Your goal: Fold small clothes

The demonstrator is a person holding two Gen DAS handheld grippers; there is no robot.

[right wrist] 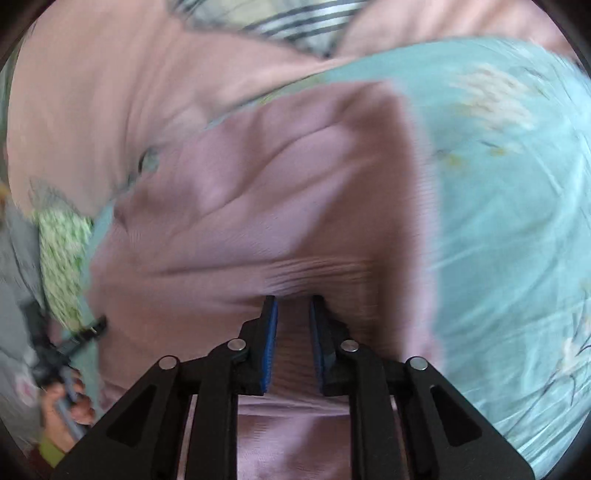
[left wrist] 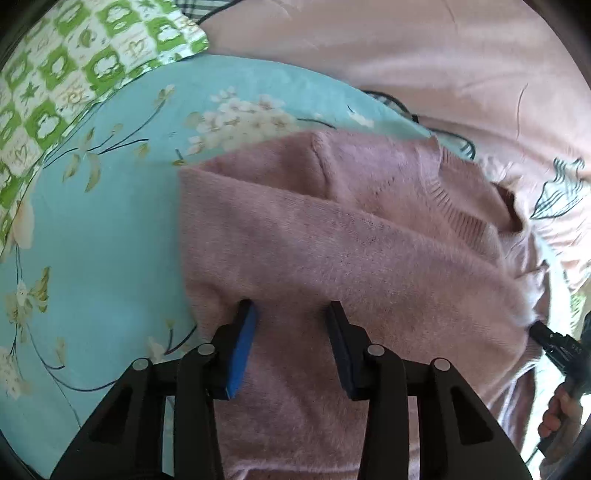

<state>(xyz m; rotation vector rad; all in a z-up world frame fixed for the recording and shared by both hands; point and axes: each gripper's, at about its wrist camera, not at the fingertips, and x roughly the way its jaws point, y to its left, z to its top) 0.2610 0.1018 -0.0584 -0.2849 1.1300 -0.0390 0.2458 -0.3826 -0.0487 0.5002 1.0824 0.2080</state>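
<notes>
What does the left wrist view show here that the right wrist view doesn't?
Only the left wrist view shows the sweater's ribbed collar, a green checked cloth, and the left gripper with open jaws over the knit.

Only the right wrist view shows the right gripper with its jaws pinched on bunched sweater fabric, and a striped cloth at the top.

Both show the pink sweater lying on the blue flowered sheet, with pink bedding beyond it.

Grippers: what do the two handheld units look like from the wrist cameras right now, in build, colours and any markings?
Both match. The left gripper and right gripper have black angular linkage arms with triangular cut-outs and round silver pivot pins. Their fingers are flat black bars lined with blue pads. In the left wrist view the right unit's black body bears small pale lettering, too small to read. No cables are visible.
</notes>
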